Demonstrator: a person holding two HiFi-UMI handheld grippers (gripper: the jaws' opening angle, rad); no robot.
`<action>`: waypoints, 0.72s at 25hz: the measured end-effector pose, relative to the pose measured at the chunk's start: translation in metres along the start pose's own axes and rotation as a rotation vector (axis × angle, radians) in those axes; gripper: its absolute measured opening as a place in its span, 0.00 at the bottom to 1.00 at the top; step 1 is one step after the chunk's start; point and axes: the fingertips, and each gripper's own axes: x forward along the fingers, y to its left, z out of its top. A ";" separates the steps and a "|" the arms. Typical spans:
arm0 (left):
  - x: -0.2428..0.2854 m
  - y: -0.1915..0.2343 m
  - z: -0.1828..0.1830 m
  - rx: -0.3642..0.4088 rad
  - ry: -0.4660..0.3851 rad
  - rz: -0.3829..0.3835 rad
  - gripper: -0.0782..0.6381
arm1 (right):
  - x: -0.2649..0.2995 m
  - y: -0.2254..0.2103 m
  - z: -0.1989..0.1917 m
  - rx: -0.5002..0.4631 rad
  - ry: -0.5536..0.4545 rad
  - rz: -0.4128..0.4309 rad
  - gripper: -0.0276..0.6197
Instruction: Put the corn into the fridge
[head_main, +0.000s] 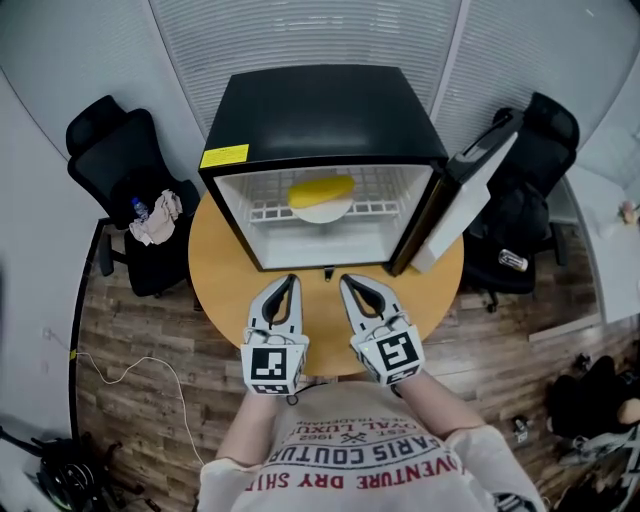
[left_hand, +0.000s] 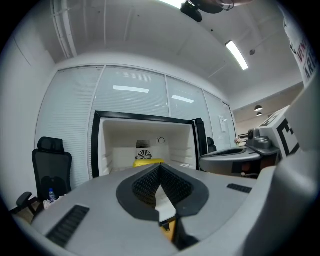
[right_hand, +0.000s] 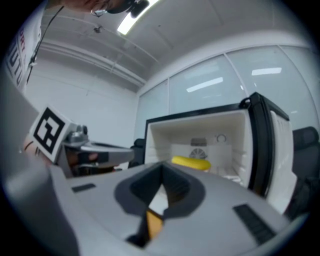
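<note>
The yellow corn (head_main: 321, 190) lies on a white plate (head_main: 322, 211) on the wire shelf inside the black mini fridge (head_main: 320, 110), whose door (head_main: 470, 195) stands swung open to the right. Both grippers hover side by side over the round wooden table (head_main: 215, 270), just before the fridge opening. My left gripper (head_main: 291, 281) is shut and empty. My right gripper (head_main: 346, 281) is shut too, with nothing in it. The left gripper view shows the corn (left_hand: 147, 162) past the shut jaw tips (left_hand: 159, 166). In the right gripper view the corn (right_hand: 191, 162) lies beyond the shut tips (right_hand: 162, 176).
A black office chair (head_main: 120, 150) at the left holds a bottle and a crumpled cloth (head_main: 155, 218). Another black chair (head_main: 530, 160) stands behind the open door. A white cable (head_main: 120, 375) trails over the wooden floor at the left.
</note>
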 end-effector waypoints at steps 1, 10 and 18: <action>-0.001 0.000 0.001 -0.001 -0.001 0.002 0.16 | 0.000 0.001 0.000 -0.013 0.008 -0.003 0.09; 0.001 -0.001 0.007 -0.001 -0.014 0.004 0.16 | 0.001 0.003 -0.002 -0.020 0.052 -0.021 0.09; 0.008 -0.009 0.011 -0.012 -0.016 -0.020 0.16 | 0.002 -0.005 0.007 -0.027 0.045 -0.032 0.09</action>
